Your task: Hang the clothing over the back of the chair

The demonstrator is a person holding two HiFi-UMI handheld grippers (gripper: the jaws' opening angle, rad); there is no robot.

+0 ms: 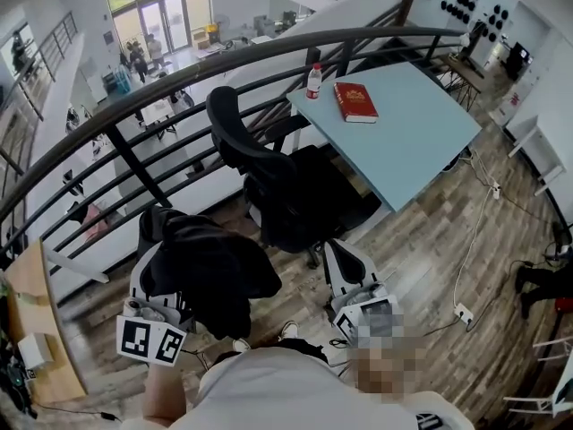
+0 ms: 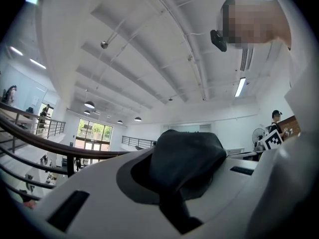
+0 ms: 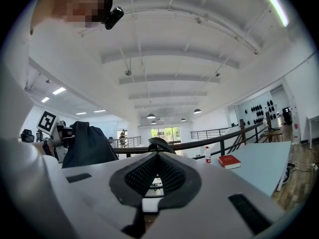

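The dark clothing (image 1: pixel 215 271) was held bunched at the near left, pinched tight in the left gripper (image 2: pixel 172 151) and kept off the floor. The black office chair (image 1: pixel 286 195) just beyond was bare. The right gripper (image 3: pixel 158 158) was carried closed and empty, likely reserved for spreading the fabric.
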